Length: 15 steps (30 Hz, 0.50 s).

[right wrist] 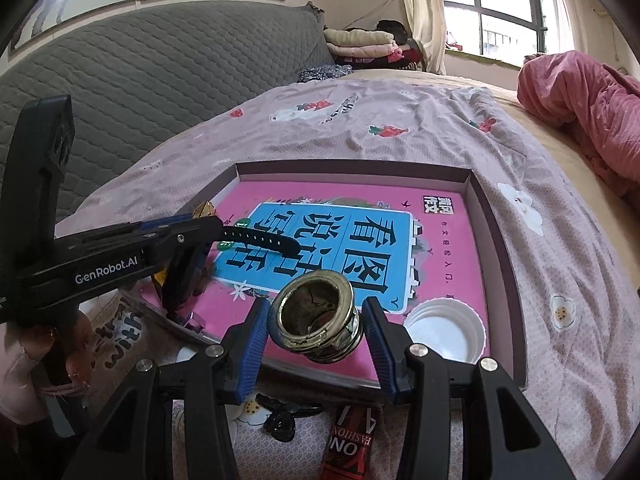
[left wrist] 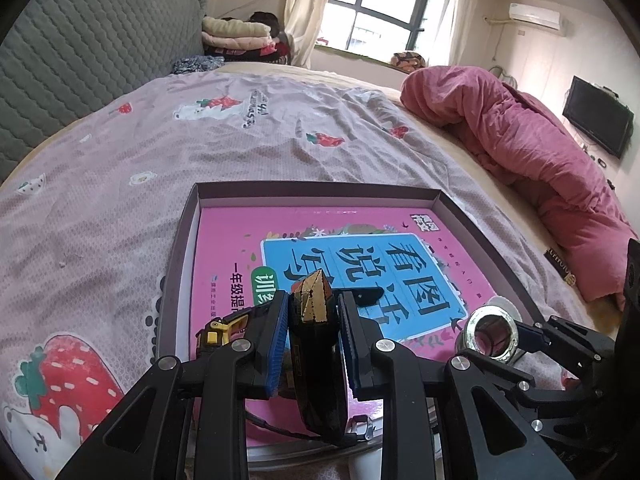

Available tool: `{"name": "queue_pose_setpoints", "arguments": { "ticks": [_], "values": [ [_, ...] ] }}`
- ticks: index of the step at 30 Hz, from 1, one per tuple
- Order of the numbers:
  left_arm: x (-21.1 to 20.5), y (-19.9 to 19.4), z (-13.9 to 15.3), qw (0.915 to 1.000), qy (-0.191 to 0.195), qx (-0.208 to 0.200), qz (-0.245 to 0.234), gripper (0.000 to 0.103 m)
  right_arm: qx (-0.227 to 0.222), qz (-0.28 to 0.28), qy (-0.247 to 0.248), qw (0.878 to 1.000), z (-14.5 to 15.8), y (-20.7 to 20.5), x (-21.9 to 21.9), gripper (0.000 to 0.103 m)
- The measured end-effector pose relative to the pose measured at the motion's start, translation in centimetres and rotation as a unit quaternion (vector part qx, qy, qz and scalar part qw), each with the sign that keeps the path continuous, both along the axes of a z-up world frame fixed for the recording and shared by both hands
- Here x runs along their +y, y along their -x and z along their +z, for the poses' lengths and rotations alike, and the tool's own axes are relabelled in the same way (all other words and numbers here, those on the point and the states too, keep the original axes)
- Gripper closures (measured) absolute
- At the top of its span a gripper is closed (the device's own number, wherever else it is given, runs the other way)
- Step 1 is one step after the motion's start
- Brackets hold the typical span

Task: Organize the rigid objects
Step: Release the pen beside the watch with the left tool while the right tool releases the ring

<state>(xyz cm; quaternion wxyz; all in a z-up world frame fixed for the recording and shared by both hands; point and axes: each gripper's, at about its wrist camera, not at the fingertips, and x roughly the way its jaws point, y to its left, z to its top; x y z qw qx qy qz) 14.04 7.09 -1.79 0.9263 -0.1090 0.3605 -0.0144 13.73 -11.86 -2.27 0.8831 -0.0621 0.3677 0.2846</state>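
1. A shallow box (right wrist: 496, 216) with low grey walls lies on a bed, on a pale purple sheet (left wrist: 200, 148) printed with strawberries. A pink book cover (right wrist: 444, 240) with a blue panel of large characters fills the floor of the box.

2. The left gripper (left wrist: 313, 316) is clamped on a watch (left wrist: 316, 340), a dark, worn thing with a gold-and-black pointed end. Its blue pads (left wrist: 280, 344) press on both sides. The watch is held over the near left part of the box, and its black strap reaches out over the blue panel.

3. The right gripper (right wrist: 316, 328) grips a metal ring (right wrist: 318, 320), a brass-coloured, tarnished collar with an open centre. Its blue pads touch the ring on the left and right. The ring is held above the near edge of the box, right of the watch.

4. A white lid (right wrist: 446, 328) lies open side up in the near right corner of the box, just beside the ring.

5. A yellow and black tape measure (left wrist: 222, 330) shows partly behind the left gripper, at the near left wall of the box.

6. A hand in a pink sleeve (right wrist: 16, 364) holds the left gripper's handle at the left edge of the right wrist view.

7. On the sheet in front of the box lie a black clip (right wrist: 280, 420) and a red packet (right wrist: 352, 444) with white letters.

8. A rumpled pink quilt (left wrist: 520, 136) lies along the right side of the bed. A grey quilted headboard (right wrist: 160, 68) stands behind it, with folded clothes (left wrist: 240, 36) beside it near a window.
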Motion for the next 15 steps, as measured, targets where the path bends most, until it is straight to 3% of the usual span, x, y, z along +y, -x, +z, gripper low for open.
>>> {"name": "queue_pose_setpoints", "arguments": {
  "ticks": [15],
  "values": [
    [-0.28,-0.77,-0.85,0.9997,0.004,0.022,-0.006,0.077,0.016,0.003,0.0,1.0,-0.37,-0.58,0.43,0.055]
  ]
}}
